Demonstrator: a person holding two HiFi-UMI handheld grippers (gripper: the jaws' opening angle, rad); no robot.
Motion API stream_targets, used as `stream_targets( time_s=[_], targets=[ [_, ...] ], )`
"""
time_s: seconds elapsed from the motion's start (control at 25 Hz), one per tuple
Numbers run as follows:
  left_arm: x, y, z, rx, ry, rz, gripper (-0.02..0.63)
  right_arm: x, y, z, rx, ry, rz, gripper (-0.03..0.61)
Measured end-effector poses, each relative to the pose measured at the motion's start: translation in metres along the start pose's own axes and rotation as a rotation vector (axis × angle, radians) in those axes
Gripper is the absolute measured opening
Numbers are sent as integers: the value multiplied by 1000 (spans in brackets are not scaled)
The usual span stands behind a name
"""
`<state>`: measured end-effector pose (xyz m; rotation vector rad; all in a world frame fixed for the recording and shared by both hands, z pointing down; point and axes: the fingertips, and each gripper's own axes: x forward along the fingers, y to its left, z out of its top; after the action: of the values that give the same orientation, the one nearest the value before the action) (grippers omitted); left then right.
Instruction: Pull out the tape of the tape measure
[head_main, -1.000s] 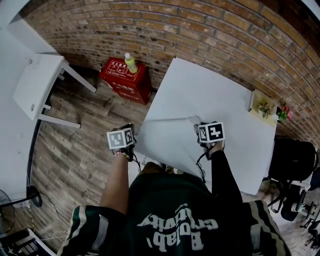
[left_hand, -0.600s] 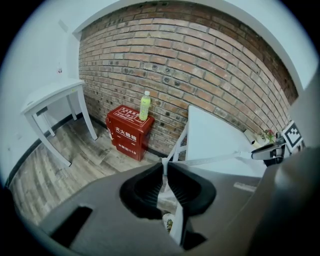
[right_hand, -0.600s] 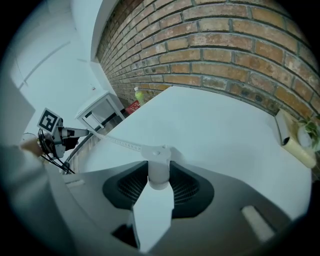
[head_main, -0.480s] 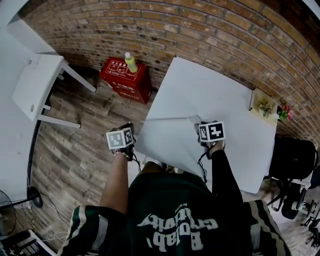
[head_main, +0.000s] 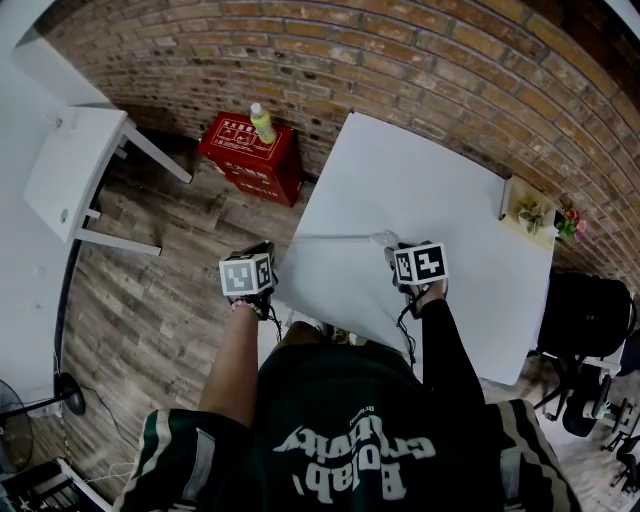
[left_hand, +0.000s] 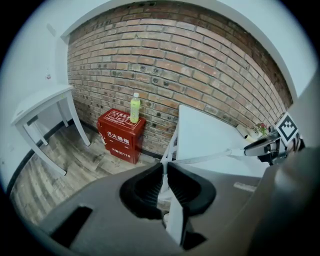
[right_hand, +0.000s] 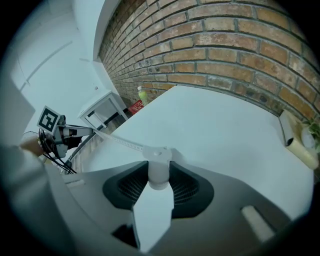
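Note:
A white tape measure (right_hand: 158, 167) sits between the pads of my right gripper (right_hand: 159, 172), which is shut on its body above the white table (head_main: 420, 190). Its thin white tape (head_main: 340, 238) runs out leftward past the table's edge. The tape's end is pinched in my left gripper (left_hand: 164, 175), which is shut on it beyond the table's left edge. In the head view the left gripper (head_main: 266, 249) and right gripper (head_main: 392, 252) stand apart with the tape stretched between them. The tape (left_hand: 205, 159) leads to the right gripper (left_hand: 265, 146) in the left gripper view.
A red box (head_main: 250, 160) with a green bottle (head_main: 261, 125) on it stands on the wood floor by the brick wall. A white side table (head_main: 75, 170) is at the left. A small planter (head_main: 528, 215) sits at the table's right edge, a black chair (head_main: 585, 320) beyond it.
My left gripper has shifted slightly right, toward the table, with the tape end still in it. The right gripper has hardly moved.

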<state>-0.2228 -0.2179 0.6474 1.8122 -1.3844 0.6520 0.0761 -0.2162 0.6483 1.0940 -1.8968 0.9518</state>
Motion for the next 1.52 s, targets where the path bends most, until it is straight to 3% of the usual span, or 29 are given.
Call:
stream_targets(
  time_s=[0.8,1.32,1.52],
  targets=[
    [14,-16,-14,34,27,-32,40,-2,-12,-7,0,0,-34,147],
    [27,-26,-46,58,59,-31,41,20,-17,-47,-22,98,-28,146],
    [29,-30,-50,56,50,-40,43,21,-15,-49,-39,89,-20,146]
  ],
)
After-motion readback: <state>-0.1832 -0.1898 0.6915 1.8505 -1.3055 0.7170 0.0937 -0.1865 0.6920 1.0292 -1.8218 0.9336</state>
